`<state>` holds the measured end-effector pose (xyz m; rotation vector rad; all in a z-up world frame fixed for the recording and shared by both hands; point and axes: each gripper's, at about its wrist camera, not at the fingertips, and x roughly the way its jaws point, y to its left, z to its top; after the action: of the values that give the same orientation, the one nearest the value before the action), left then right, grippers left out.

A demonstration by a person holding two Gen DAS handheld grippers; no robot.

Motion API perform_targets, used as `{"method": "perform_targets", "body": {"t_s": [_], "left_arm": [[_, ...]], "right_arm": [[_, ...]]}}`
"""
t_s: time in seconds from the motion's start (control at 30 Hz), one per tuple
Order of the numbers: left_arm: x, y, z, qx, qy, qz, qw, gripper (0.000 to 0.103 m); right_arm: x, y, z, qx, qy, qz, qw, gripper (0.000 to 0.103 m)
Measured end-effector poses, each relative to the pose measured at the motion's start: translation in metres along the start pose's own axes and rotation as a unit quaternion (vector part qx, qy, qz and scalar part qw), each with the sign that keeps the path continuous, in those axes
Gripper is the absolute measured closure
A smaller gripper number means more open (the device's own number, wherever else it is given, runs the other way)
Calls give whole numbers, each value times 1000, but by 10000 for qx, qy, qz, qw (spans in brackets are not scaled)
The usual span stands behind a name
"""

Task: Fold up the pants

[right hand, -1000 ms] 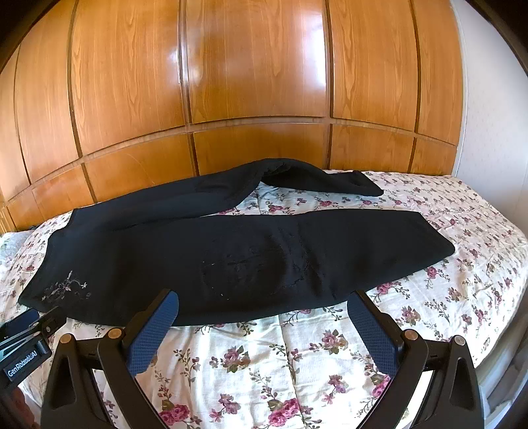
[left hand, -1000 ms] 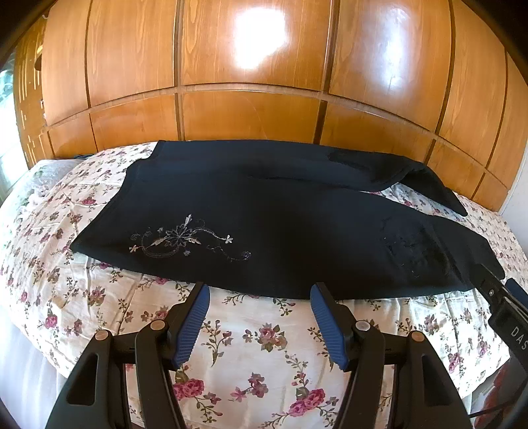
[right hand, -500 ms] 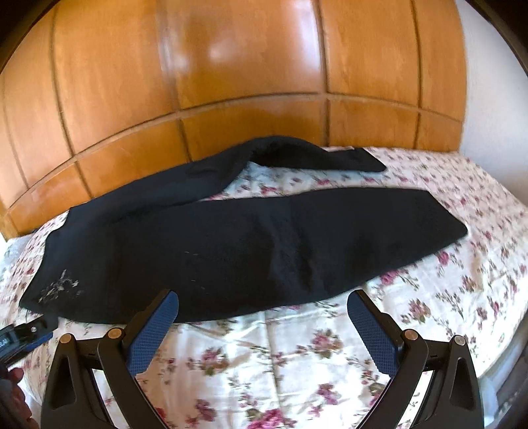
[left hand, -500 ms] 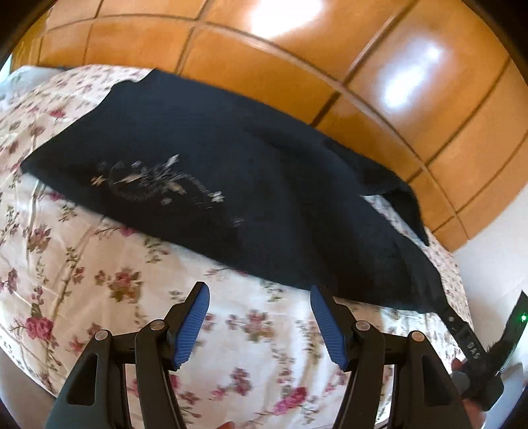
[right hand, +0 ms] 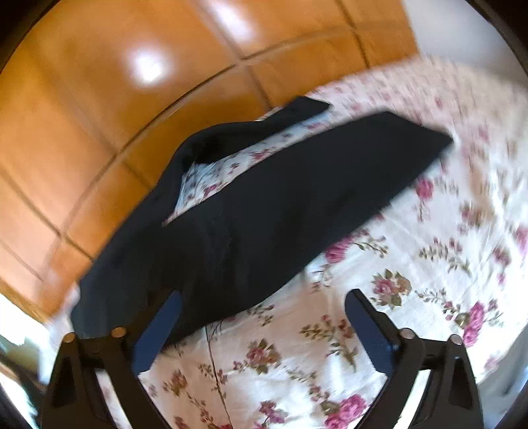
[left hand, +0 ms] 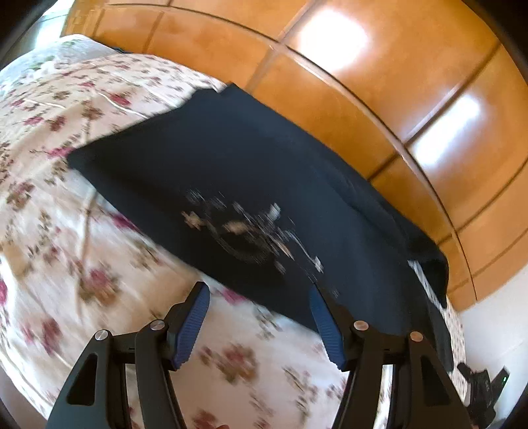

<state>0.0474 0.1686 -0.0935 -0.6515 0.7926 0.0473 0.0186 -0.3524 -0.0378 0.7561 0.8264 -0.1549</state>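
Black pants (left hand: 264,171) lie spread across the floral bedsheet (left hand: 99,247), and pale flower embroidery (left hand: 250,231) sits near their front edge. My left gripper (left hand: 258,290) hovers just before that edge with its jaws closing slightly, nothing between them. In the right wrist view the near leg (right hand: 297,184) stretches right, while the far leg (right hand: 231,138) bends away towards the headboard. My right gripper (right hand: 264,295) hangs over the pants' front edge. Its jaws are wide and closing, the pads pressing on nothing, and its left finger (right hand: 158,330) overlaps the black cloth.
A glossy wooden headboard (left hand: 363,82) runs behind the bed. A white wall (right hand: 462,29) stands at the right end. The other gripper's black body (left hand: 485,389) shows at the lower right of the left wrist view. Bare floral sheet (right hand: 429,247) surrounds the leg ends.
Both views have rolled and dropped closer to the pants. The left gripper has shifted towards the embroidered end, the right towards the near leg. The right jaws have narrowed a little.
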Motion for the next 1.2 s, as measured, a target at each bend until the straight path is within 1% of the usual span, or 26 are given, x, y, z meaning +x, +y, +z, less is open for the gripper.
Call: {"method": "perform_targets", "body": {"t_s": [0.1, 0.13, 0.17, 0.27, 0.3, 0.33, 0.4, 0.47, 0.57, 0.63, 0.77, 0.9, 1.0, 1.1, 1.13, 1.17, 1.2], "left_arm": [[2, 13, 7, -76, -127, -102, 9998, 40], [3, 15, 8, -79, -145, -123, 9998, 40], [4, 18, 10, -73, -191, -149, 9997, 40], [10, 21, 15, -145, -270, -268, 9992, 40], [10, 22, 16, -171, -309, -308, 9989, 40], [11, 24, 18, -192, -346, -344, 9986, 40], [13, 28, 21, -261, -395, -432, 9979, 40], [15, 32, 24, -355, -430, -470, 9973, 40], [19, 33, 28, -432, -402, -466, 9972, 40], [23, 32, 32, -447, -376, -446, 9973, 40], [27, 39, 36, -637, -506, -525, 9953, 40], [28, 33, 33, -394, -611, -405, 9965, 40], [32, 31, 37, -380, -491, -315, 9976, 40], [37, 38, 46, -600, -479, -471, 9959, 41], [38, 40, 48, -616, -491, -471, 9958, 50], [41, 42, 49, -629, -485, -381, 9961, 65], [42, 45, 48, -665, -472, -324, 9961, 72]], "right_arm": [[3, -28, 9, 659, -21, 452, 9968, 19], [3, -33, 11, 784, -58, 563, 9953, 20], [2, -37, 14, 858, -112, 644, 9942, 22], [4, -44, 22, 959, -245, 809, 9918, 24], [6, -46, 24, 1029, -291, 853, 9906, 27], [7, -49, 27, 1097, -355, 875, 9895, 30], [8, -54, 29, 1170, -452, 873, 9882, 39], [12, -57, 34, 1198, -521, 894, 9874, 44], [18, -59, 42, 1175, -586, 975, 9865, 46], [22, -57, 46, 1088, -609, 932, 9878, 49], [31, -63, 51, 1085, -630, 825, 9887, 62], [33, -71, 51, 1169, -636, 907, 9869, 71], [33, -71, 50, 944, -603, 907, 9896, 76], [33, -73, 48, 914, -588, 859, 9904, 82], [34, -73, 48, 909, -603, 825, 9906, 83], [34, -73, 47, 886, -627, 776, 9911, 85], [35, -71, 47, 820, -650, 707, 9920, 86]]}}
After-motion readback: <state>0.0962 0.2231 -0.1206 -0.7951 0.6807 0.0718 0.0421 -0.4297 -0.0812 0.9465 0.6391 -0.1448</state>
